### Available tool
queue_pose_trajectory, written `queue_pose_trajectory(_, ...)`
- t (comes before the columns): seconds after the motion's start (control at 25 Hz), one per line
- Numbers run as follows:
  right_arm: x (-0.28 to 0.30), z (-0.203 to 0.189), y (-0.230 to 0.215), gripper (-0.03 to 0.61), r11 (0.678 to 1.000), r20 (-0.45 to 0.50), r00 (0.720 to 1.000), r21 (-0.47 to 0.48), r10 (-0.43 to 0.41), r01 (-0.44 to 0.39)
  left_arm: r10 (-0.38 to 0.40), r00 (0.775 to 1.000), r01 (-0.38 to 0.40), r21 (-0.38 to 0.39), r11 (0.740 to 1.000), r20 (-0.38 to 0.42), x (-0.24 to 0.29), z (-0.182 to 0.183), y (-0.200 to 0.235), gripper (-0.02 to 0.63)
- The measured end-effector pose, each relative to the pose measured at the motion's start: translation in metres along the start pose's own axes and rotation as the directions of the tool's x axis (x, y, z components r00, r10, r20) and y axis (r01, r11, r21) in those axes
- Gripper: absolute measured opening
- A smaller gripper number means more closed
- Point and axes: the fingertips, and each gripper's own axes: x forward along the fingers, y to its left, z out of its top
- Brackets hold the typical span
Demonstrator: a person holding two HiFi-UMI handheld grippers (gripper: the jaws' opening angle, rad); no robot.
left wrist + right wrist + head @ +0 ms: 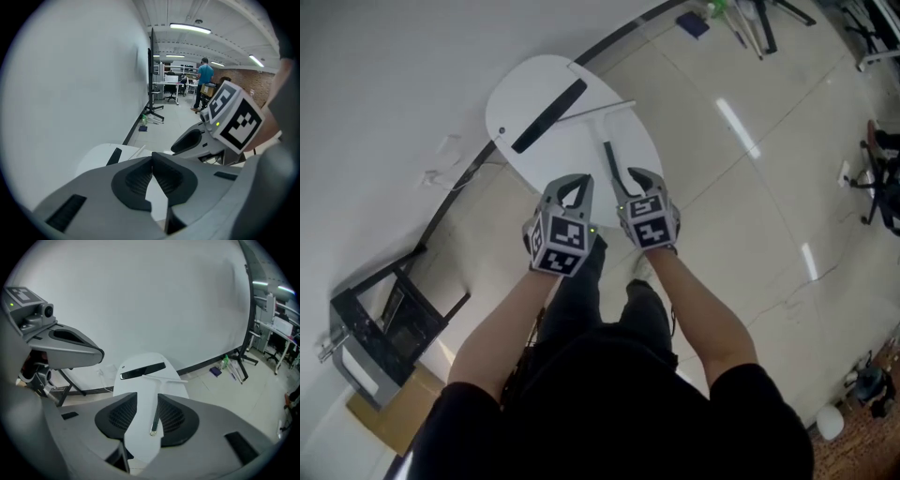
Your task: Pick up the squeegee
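A squeegee [606,127] with a pale blade and a thin dark handle lies flat on the white oval table [520,89]. In the right gripper view its handle [155,411] runs between the two jaws, which stand apart on either side of it. My right gripper [636,180] is open over the handle's near end, and whether it touches the handle I cannot tell. My left gripper [571,187] hovers beside it to the left over the table's near edge. In the left gripper view the left gripper [151,161] has its jaw tips pressed together on nothing.
A black bar [549,116] lies on the table just beyond the squeegee blade. The table stands against a white wall. A black metal frame [384,323] stands on the floor at the left. A person in a blue shirt [204,77] is far down the room.
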Motion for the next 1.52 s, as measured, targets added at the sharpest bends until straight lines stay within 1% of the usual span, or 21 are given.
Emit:
queue_pose_trajectory(0.08,0.04,-0.008,-0.005,0.146,0.999,-0.037,0.999,0.028,-0.022,0.023,-0.035,0.999,0.035,0.008,0.999,-0.032,0.026,-0.016,0.018,0.005)
queue_pose_trajectory(0.2,0.087,-0.021,-0.015,0.146,0.997,-0.082,0.996,0.057,-0.046,0.051,-0.081,0.994,0.082,0.015,0.997,-0.077,0.057,-0.033,0.03,0.006)
queue_pose_trajectory(0.28,0.117,-0.03,-0.023,0.146,0.995,-0.109,0.992,0.079,-0.056,0.065,-0.107,0.99,0.109,0.012,0.994,-0.094,0.076,-0.041,0.036,0.005)
queue_pose_trajectory(0.4,0.159,-0.04,-0.035,0.146,0.993,-0.142,0.988,0.089,-0.064,0.077,-0.126,0.986,0.127,0.002,0.992,-0.106,0.104,-0.05,0.046,0.005)
queue_pose_trajectory(0.68,0.209,-0.058,-0.043,0.146,0.993,-0.193,0.98,0.092,-0.048,0.067,-0.159,0.977,0.158,-0.018,0.987,-0.142,0.133,-0.068,0.05,0.005)
queue_pose_trajectory(0.88,0.224,-0.073,-0.045,0.146,0.988,-0.228,0.971,0.124,-0.066,0.096,-0.166,0.975,0.163,-0.031,0.986,-0.147,0.138,-0.072,0.053,0.005)
queue_pose_trajectory(0.92,0.226,-0.073,-0.046,0.132,0.987,-0.231,0.97,0.125,-0.07,0.101,-0.166,0.975,0.163,-0.033,0.986,-0.148,0.139,-0.073,0.054,0.005)
queue_pose_trajectory(1.0,0.227,-0.07,-0.046,0.115,0.988,-0.23,0.97,0.117,-0.074,0.103,-0.165,0.975,0.162,-0.036,0.986,-0.149,0.14,-0.074,0.055,0.005)
queue_pose_trajectory(1.2,0.217,-0.064,-0.051,0.104,0.983,-0.215,0.971,0.124,-0.107,0.136,-0.159,0.977,0.156,-0.034,0.987,-0.141,0.133,-0.071,0.056,0.005)
queue_pose_trajectory(1.32,0.203,-0.052,-0.05,0.103,0.984,-0.19,0.976,0.115,-0.111,0.135,-0.149,0.981,0.146,-0.03,0.989,-0.127,0.126,-0.063,0.058,0.005)
queue_pose_trajectory(1.52,0.168,-0.038,-0.046,0.101,0.985,-0.159,0.981,0.12,-0.106,0.126,-0.128,0.989,0.127,-0.014,0.992,-0.074,0.103,-0.035,0.057,0.005)
